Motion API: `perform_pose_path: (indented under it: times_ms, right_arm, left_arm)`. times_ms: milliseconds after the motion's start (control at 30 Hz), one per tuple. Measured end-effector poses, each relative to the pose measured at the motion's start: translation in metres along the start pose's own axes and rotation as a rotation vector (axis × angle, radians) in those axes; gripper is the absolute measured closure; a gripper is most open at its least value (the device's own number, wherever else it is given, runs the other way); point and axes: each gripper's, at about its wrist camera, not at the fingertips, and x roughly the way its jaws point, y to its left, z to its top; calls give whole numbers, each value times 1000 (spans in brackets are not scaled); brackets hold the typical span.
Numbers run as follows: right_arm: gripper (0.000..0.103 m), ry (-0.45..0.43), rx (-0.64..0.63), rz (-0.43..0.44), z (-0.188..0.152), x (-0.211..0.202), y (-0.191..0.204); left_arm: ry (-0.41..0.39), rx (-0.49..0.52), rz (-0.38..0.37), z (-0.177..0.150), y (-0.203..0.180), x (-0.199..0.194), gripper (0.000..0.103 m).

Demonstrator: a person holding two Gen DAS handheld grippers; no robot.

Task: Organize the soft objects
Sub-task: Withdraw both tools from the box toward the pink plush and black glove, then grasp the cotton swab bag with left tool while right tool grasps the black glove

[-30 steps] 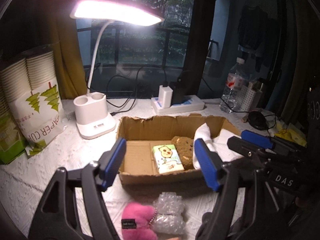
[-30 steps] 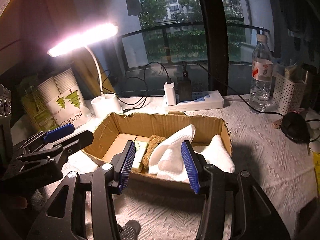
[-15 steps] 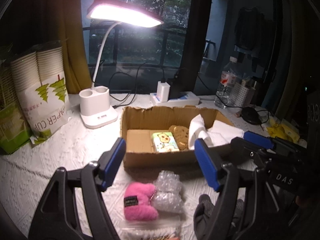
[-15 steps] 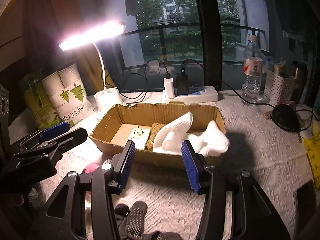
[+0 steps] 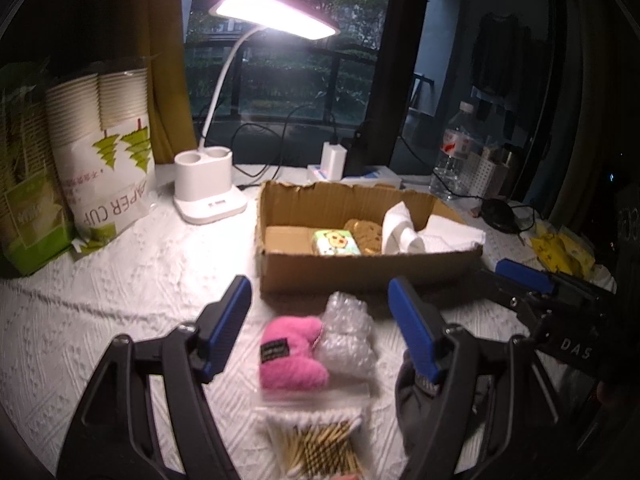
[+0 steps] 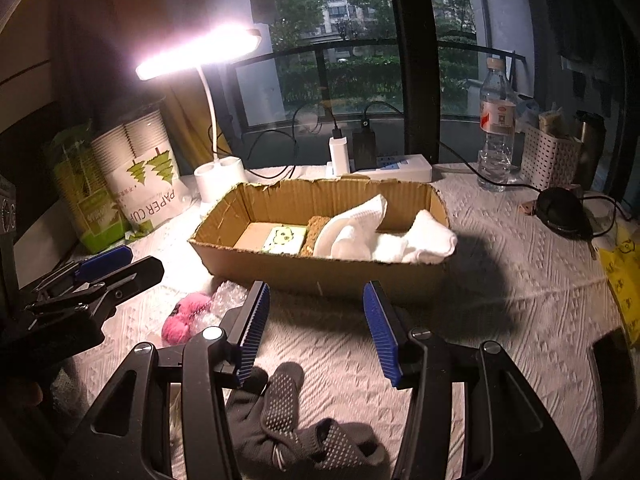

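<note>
Pink plush toy [image 5: 289,354] lies fuzzy, black-tagged; touching crinkled bubble wrap [image 5: 349,338].

One brown cardboard box [image 6: 320,268], one pink plush toy [image 5: 290,354], one clear bubble-wrap wad [image 5: 348,338], one dark dotted glove [image 6: 288,432], one clear plastic water bottle [image 6: 496,128], two blue-padded tools, left [image 5: 320,332] and right [image 6: 316,332]

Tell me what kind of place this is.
Most likely a table at home, beside a balcony window. A lit desk lamp and a power strip with chargers stand near the glass, apartment blocks show outside, and a bag of paper cups and a water bottle sit around.
</note>
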Motion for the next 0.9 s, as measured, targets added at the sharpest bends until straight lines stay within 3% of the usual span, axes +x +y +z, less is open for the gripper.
perform_pose_path:
  times_ms: [900]
  right_arm:
    - [51, 91, -12, -10, -59, 0, 17]
  left_arm:
    - [107, -5, -15, -63, 0, -4, 30]
